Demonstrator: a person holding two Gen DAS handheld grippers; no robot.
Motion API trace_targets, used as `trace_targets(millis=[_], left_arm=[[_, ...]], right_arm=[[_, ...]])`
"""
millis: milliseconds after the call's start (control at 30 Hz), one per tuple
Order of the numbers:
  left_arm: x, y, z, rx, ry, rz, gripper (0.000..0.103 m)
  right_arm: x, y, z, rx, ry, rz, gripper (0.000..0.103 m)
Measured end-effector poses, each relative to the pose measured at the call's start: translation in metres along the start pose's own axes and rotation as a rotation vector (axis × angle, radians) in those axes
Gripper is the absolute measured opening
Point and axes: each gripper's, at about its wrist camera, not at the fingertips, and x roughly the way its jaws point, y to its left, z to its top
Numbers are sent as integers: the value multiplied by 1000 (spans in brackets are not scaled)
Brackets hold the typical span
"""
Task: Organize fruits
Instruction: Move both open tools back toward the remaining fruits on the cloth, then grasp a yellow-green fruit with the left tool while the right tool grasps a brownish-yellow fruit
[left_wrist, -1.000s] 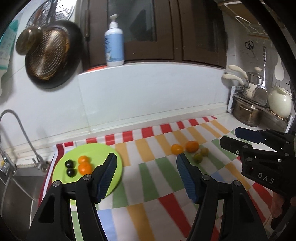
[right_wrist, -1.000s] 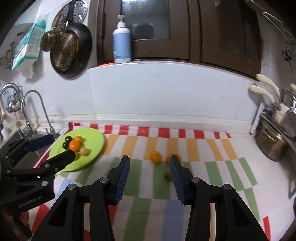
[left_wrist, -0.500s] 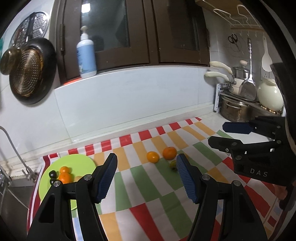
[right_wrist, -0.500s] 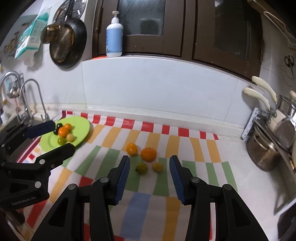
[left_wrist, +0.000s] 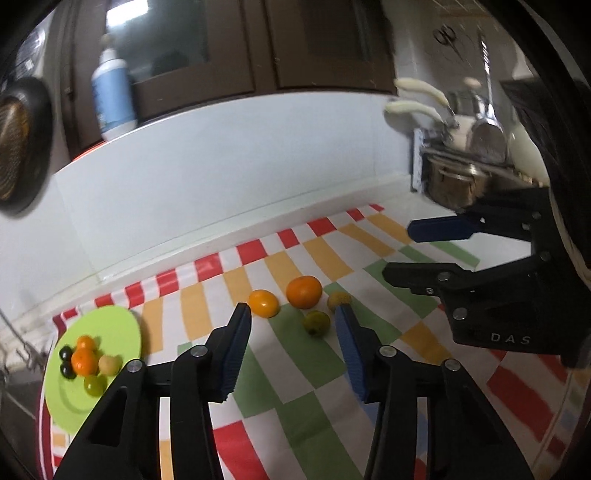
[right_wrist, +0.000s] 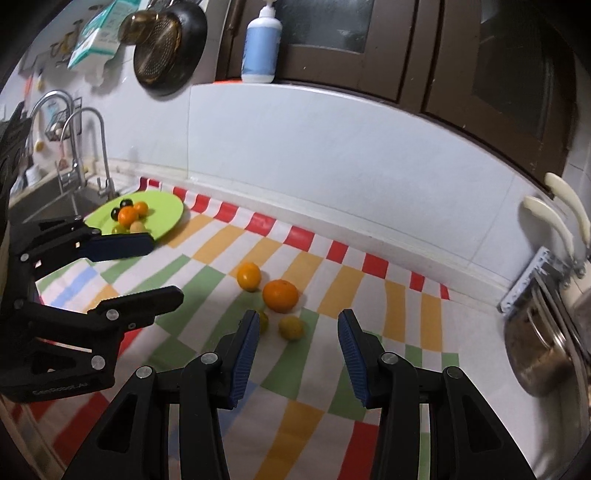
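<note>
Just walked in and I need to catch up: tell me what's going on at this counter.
A person is sorting fruit on a checked cloth with two hand-held grippers. Six fruits already sit on the green plate by the sink. Four remain loose on the cloth: a large orange, a smaller orange, a yellow fruit and a green one. The left hand-held gripper has just been closing, nothing between its fingers; the right hand-held gripper is open too, aimed at the loose group. Neither holds anything.

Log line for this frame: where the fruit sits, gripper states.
plate: six fruits | cloth: four loose fruits | left gripper: empty, just closing | right gripper: open, empty
</note>
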Motion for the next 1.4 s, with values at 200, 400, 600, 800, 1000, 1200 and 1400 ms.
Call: trace_targets(millis=[200,400,600,800,1000,1200,1400], left_arm=[[28,-5,-5,55,40,-52,37],[55,-2,-12,68,103,-88,35],[74,-3,-12,94,131,-124,35],[88,-4,-12,131,160,-163,35],[102,-1,-12,122,203,-193,33],[107,0,-13,121,216,-206,30],[108,3,-14,107,224,-207,26]], right_arm=[[29,-2,-9,-30,50,66,38],[54,-4,-13,-65,80,88,33],[73,-8,-16,-69,96,109,33],[90,-10,-16,-68,122,144,29],[102,-10,-16,-67,147,168,29],[112,-13,-19,-40,171,189,28],[114,-13,-19,-29,174,195,26]])
